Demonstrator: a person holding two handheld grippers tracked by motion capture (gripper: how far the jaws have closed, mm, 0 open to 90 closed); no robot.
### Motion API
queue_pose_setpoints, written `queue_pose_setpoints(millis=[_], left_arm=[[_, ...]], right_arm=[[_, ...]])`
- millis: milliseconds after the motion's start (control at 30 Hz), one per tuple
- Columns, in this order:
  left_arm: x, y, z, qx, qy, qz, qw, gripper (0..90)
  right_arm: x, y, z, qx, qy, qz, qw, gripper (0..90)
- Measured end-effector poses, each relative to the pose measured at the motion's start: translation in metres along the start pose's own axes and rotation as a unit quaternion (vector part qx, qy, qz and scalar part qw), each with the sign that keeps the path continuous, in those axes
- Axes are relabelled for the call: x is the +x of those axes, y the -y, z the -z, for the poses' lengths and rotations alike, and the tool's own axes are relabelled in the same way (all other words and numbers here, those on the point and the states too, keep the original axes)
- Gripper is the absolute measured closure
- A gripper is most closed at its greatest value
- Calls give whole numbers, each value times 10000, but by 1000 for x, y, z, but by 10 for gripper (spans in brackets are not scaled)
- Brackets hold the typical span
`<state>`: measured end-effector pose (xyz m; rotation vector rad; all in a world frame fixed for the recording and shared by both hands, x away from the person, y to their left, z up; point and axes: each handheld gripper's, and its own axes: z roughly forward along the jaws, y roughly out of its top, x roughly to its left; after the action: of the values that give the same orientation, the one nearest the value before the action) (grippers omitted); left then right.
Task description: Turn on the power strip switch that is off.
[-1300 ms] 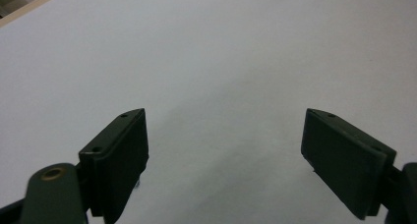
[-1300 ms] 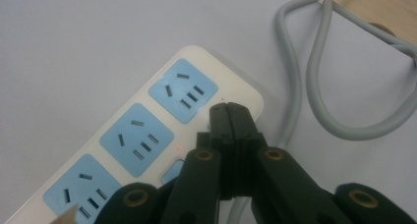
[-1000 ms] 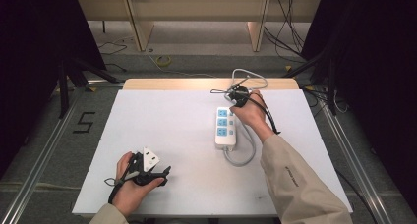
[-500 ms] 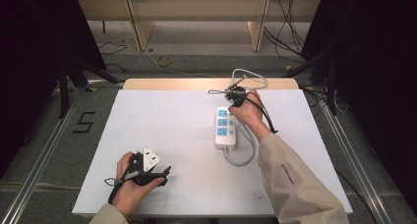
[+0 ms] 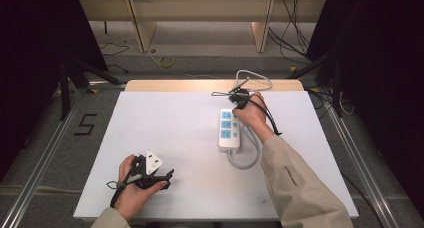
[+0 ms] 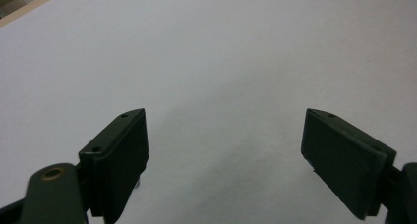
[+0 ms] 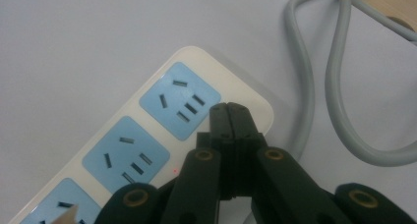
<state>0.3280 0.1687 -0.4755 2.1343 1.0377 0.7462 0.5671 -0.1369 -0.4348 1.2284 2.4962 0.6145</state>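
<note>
- White plastic power strip with three pale-blue socket panels (image 5: 229,129): lies flat on the white table surface (image 5: 165,123), right of centre, its long axis running away from the person.
- Grey rounded cable (image 5: 246,160): leaves the near end of the strip in a loop; further grey cable curves beside the strip's far end (seen in the right gripper view (image 7: 339,111)) and reaches the pale wooden edge of the table (image 5: 175,85).
- Right gripper (image 7: 230,117): black jaws pressed flat together with no gap and nothing between them, tips poised over the strip's far end beside the end socket panel (image 7: 179,100); whether the tips touch the casing cannot be told. In the high view it sits at the far end of the strip (image 5: 239,95).
- Left gripper (image 6: 223,150): black jaws spread wide apart, holding nothing, with bare white tabletop between them; it rests near the table's near-left edge (image 5: 150,175), well apart from the strip.
</note>
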Motion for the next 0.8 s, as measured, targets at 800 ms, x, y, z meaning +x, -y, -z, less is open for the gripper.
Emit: queue_pose_setpoints(millis=[800], left_arm=[[0,0,1,3,3,-19,10000,179]], right_arm=[[0,-1,-4,122,52,-1,9999,900]])
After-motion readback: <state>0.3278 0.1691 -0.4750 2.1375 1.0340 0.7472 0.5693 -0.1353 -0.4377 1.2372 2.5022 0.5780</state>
